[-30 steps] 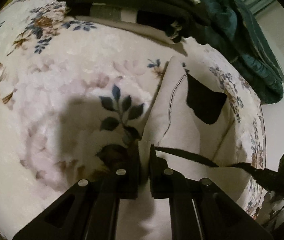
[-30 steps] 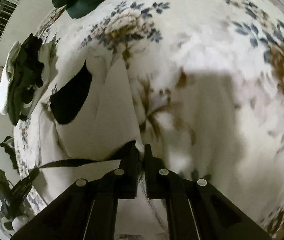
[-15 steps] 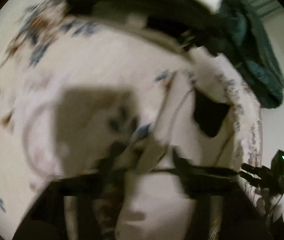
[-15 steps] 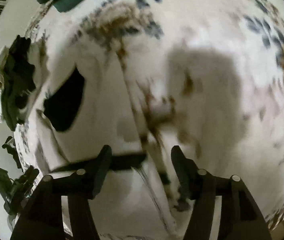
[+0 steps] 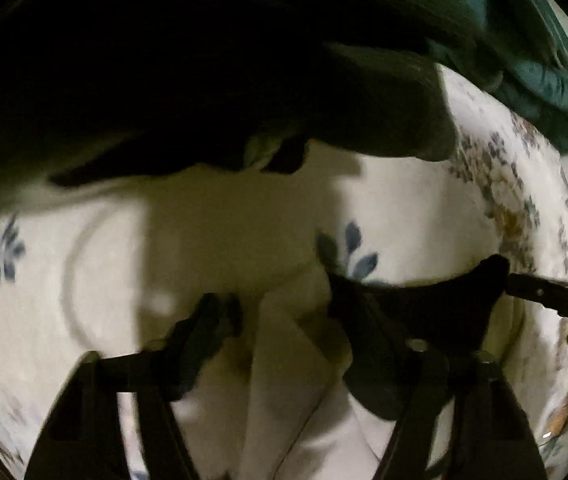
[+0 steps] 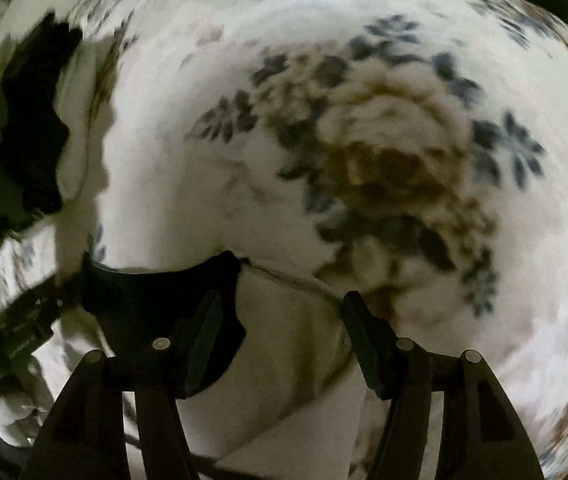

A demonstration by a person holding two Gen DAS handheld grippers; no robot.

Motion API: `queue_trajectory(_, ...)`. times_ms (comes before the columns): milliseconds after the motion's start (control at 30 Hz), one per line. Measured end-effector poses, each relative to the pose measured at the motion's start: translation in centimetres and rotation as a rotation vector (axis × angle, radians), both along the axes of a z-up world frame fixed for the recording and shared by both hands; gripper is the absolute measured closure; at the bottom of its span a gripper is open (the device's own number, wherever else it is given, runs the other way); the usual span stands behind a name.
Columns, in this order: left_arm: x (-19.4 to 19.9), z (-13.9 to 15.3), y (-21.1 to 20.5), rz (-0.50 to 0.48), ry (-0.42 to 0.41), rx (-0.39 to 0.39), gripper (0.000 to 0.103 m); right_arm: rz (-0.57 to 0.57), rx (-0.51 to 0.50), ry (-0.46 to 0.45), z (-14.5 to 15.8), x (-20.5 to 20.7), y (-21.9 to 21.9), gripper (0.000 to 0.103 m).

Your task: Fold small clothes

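On the floral bedspread (image 6: 384, 92), white plush printed with blue leaves and a big brown bloom, our two tools sit over a small cream garment (image 6: 296, 360) with a black patch (image 6: 143, 304). Our right gripper (image 6: 279, 328) has its fingers spread wide apart, nothing between them but the cloth lying underneath; the garment's stitched top edge runs just ahead of the fingertips. Our left gripper (image 5: 279, 320) is likewise spread, its fingers either side of a raised fold of the same cream garment (image 5: 284, 400), whose black patch (image 5: 436, 312) shows beside the right finger; we cannot tell whether either finger touches the cloth. Ahead of the left tool a heap of dark clothes (image 5: 203, 80) fills the upper view and throws a broad shadow over the bedspread (image 5: 43, 280). A teal quilted blanket (image 5: 544, 80) lies bunched at the far right corner of the bed. From the right wrist view, the dark pile (image 6: 23, 140) appears at the left edge, and beyond it a pale wall is visible. Both views are blurred.
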State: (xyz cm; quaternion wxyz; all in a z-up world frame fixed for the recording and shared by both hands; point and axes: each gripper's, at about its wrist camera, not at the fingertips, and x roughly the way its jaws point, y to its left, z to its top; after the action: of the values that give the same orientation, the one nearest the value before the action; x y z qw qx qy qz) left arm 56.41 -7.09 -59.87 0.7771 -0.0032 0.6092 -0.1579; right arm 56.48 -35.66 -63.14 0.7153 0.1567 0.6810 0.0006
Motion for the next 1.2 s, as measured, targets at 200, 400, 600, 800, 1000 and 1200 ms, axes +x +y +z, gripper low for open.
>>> queue_trajectory(200, -2.1, 2.3, 0.2, -0.049, -0.056, -0.025, 0.098, 0.069, -0.028, -0.068, 1.2, -0.6, 1.3, 0.101)
queue_trajectory(400, -7.5, 9.6, 3.8, -0.002, -0.157, -0.098, 0.098, 0.057, 0.037, -0.197, 8.5, -6.1, 1.0, 0.101)
queue_trajectory(600, -14.4, 13.6, 6.2, 0.065, -0.169, -0.169, 0.098, 0.072, 0.045, -0.247, 13.8, -14.9, 3.4, 0.101)
queue_trajectory(800, -22.8, 10.0, 9.1, 0.177, -0.02, -0.161, 0.094, 0.096, 0.06, -0.144, 11.8, -24.1, 5.6, 0.101)
queue_trajectory(1000, -28.4, 5.0, 13.2, 0.34, 0.215, -0.201, 0.07, 0.111, 0.12, 0.144, 4.8, -30.7, 5.8, 0.082)
queue_trajectory(1200, -28.3, 6.0, 15.9, 0.461, 0.193, -0.273, 0.053, 0.032, 0.15, 0.185, 5.4, -32.9, 2.6, 0.053)
